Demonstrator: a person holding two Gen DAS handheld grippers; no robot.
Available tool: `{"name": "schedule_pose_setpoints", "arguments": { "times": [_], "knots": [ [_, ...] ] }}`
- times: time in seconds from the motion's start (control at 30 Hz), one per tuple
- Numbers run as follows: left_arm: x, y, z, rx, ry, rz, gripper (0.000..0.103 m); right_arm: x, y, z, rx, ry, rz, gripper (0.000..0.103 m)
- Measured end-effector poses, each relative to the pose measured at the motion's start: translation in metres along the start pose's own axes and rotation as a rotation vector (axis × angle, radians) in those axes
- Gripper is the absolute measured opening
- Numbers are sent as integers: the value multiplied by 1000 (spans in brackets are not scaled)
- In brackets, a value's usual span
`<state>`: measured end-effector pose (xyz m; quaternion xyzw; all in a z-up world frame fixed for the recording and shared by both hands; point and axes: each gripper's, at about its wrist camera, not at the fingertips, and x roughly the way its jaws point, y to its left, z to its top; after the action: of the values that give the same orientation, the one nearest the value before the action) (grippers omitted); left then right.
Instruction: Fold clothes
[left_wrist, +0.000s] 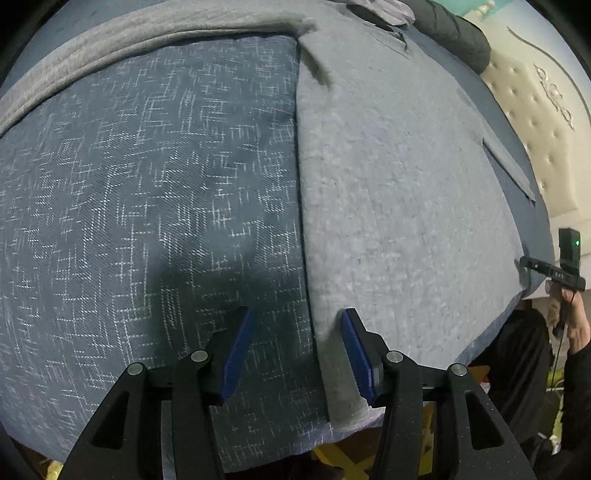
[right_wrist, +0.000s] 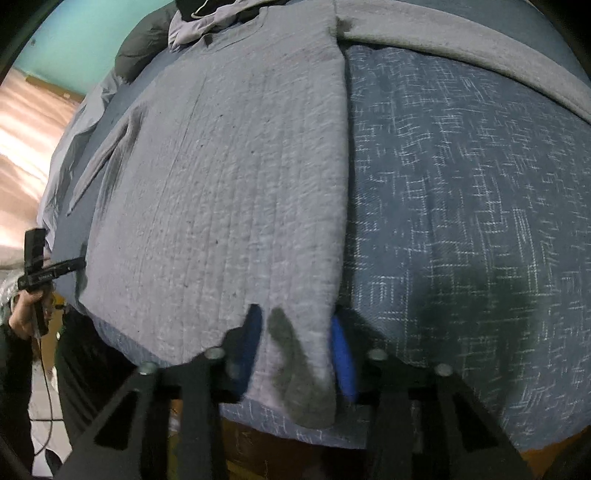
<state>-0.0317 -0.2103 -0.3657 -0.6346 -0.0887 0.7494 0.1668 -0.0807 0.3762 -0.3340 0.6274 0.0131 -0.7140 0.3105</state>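
A light grey quilted garment (left_wrist: 399, 192) lies flat on a blue patterned bedcover (left_wrist: 147, 206), one sleeve (left_wrist: 110, 55) stretched across the top. My left gripper (left_wrist: 295, 339) is open and straddles the garment's left edge near the hem, one pad over the cover and the other over the cloth. In the right wrist view the garment (right_wrist: 229, 192) fills the left half. My right gripper (right_wrist: 297, 339) is shut on its lower right corner, with the cloth bunched between the blue pads. Each view shows the other gripper, in a hand, at the garment's far corner: the right gripper (left_wrist: 524, 263) and the left gripper (right_wrist: 78, 263).
The bed's near edge runs just below both grippers, with yellow and brown floor clutter under it. More clothes, dark (left_wrist: 454, 33) and pale grey (right_wrist: 207, 26), are piled at the garment's far end. A tufted cream headboard (left_wrist: 535, 122) stands at the right in the left wrist view.
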Motion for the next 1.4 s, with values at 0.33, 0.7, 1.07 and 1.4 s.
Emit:
{"name": "schedule_pose_setpoints", "arguments": {
  "times": [0.33, 0.7, 1.07, 1.4],
  "knots": [
    [-15, -37, -9, 103, -23, -28, 2, -49, 17, -1, -73, -123, 11, 3],
    [-23, 3, -28, -46, -3, -68, 2, -40, 15, -24, -113, -21, -39, 3],
    [9, -9, -23, -41, 63, -85, 34, -46, 1, -22, -38, -48, 4, 4],
    [27, -19, -19, -3, 73, -112, 12, -55, 19, -16, -88, -56, -25, 4]
  ]
}}
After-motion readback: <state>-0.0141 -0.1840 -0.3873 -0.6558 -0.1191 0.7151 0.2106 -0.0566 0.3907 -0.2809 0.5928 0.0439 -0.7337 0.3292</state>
